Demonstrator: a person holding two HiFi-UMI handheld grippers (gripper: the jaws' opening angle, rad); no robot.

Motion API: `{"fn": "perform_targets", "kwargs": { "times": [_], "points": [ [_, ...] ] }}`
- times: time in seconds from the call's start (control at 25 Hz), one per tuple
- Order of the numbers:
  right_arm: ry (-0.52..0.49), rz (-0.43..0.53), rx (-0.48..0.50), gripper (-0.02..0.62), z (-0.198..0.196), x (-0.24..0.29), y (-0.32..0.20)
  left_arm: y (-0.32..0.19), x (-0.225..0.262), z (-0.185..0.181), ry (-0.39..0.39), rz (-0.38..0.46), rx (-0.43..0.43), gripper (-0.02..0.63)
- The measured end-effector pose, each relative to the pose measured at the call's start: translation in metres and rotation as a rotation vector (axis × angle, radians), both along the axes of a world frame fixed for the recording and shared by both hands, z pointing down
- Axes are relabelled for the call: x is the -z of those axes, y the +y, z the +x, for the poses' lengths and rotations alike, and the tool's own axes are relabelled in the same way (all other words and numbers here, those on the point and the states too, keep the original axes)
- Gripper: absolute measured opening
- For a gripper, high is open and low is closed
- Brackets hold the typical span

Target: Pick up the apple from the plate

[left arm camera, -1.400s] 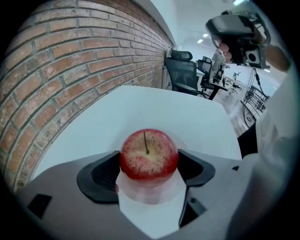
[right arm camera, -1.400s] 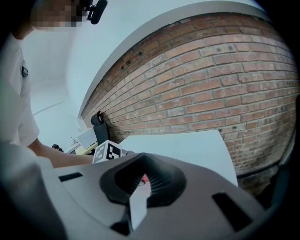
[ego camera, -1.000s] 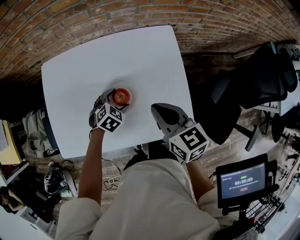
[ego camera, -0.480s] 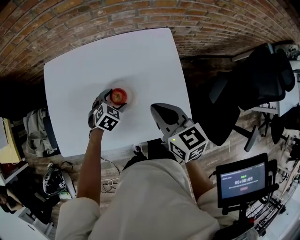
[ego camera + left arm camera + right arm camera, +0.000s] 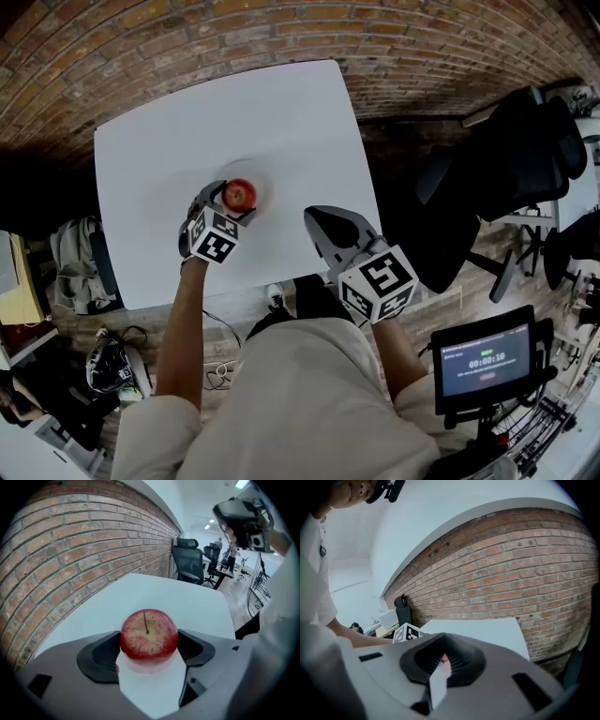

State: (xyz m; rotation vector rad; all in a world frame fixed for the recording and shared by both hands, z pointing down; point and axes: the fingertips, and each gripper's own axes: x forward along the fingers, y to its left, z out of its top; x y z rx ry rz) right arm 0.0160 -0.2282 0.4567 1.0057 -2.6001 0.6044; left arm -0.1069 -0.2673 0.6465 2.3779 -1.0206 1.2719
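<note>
Clasping the apple [image 5: 149,632] over the plate [image 5: 260,191]: left tongs [image 5: 149,645]; right tongs [image 5: 439,663] closed

We find the apple [image 5: 239,194] on the plate [image 5: 261,186], mid-bench [image 5: 234,112], between the left gripper's [image 5: 235,199] jaws; the right gripper [image 5: 323,221] lies rightward near the front edge, wall [image 5: 187,37] behind

Red apple [image 5: 239,194] (stem up) sits on white plate [image 5: 259,187].
</note>
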Motion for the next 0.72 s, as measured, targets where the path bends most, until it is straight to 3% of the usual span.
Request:
{"fn": "perform_targets", "kwargs": {
  "times": [0.72],
  "points": [
    [-0.015,0.056,0.012,0.002,-0.006,0.027,0.016,0.021,0.045,0.003,0.029,0.067,-0.001,0.383]
  ]
}}
